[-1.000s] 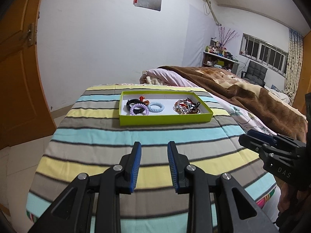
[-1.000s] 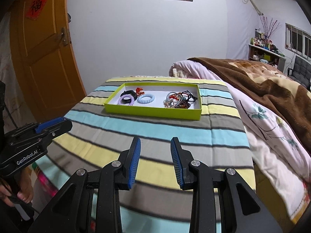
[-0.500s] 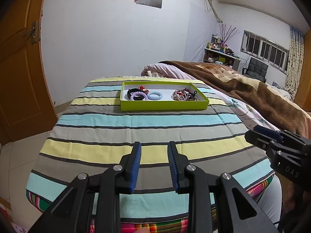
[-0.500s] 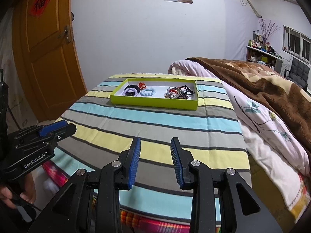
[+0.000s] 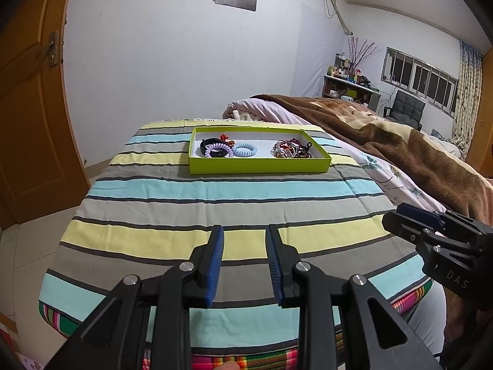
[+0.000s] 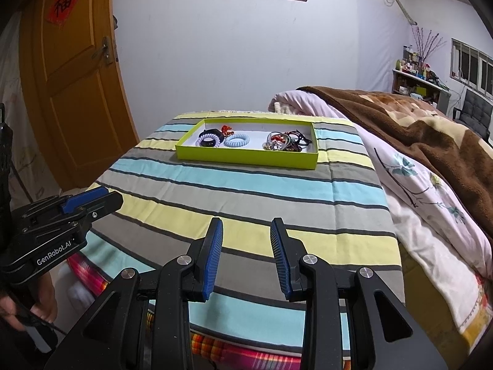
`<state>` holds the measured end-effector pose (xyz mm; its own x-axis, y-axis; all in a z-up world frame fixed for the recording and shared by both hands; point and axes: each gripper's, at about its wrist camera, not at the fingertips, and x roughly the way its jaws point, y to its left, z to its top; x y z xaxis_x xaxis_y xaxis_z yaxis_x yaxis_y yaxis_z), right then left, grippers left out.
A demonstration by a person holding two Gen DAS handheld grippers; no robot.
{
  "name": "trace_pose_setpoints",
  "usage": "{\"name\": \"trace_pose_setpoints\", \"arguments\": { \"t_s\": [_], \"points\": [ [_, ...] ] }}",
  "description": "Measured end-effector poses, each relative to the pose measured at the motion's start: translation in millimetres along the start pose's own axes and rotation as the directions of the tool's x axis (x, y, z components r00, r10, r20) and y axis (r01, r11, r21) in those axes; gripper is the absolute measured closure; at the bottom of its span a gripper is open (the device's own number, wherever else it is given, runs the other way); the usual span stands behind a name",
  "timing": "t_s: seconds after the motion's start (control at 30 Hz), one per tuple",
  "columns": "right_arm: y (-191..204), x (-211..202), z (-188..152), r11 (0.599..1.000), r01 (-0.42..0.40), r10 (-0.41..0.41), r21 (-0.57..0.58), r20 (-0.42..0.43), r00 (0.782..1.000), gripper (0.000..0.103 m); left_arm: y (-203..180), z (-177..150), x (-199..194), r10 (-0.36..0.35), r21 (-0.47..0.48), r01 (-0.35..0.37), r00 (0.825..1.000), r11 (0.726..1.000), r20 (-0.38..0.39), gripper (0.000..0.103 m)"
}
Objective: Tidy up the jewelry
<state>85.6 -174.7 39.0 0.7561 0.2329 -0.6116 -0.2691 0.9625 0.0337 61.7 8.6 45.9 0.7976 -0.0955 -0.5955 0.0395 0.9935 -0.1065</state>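
A lime-green shallow box (image 5: 258, 166) (image 6: 246, 157) sits at the far end of a striped cloth. Inside on the left lie a black band (image 5: 205, 146), a lilac coil hair tie (image 5: 217, 151) and a blue coil hair tie (image 5: 245, 150). On the right lies a tangle of bracelets and ties (image 5: 291, 150) (image 6: 285, 141). My left gripper (image 5: 243, 234) is open and empty over the near part of the cloth, far from the box. My right gripper (image 6: 246, 226) is open and empty, also far back from the box.
The striped cloth (image 5: 215, 191) covers a table with its near edge below the grippers. A bed with a brown blanket (image 6: 400, 123) runs along the right. A wooden door (image 6: 71, 77) stands at the left. Each gripper shows in the other's view (image 5: 437, 240) (image 6: 55, 225).
Both grippers have pulled back from the box, so it looks farther away and more of the cloth's near edge shows. Both stay open; the box contents have not moved.
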Motion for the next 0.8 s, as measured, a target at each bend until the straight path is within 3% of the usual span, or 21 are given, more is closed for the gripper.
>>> {"name": "trace_pose_setpoints", "arguments": {
  "t_s": [0.8],
  "points": [
    [0.0, 5.6, -0.8, 1.0, 0.001, -0.001, 0.0, -0.011, 1.0, 0.07, -0.4, 0.8, 6.4, -0.002, -0.002, 0.002, 1.0, 1.0, -0.017, 0.074]
  ]
}}
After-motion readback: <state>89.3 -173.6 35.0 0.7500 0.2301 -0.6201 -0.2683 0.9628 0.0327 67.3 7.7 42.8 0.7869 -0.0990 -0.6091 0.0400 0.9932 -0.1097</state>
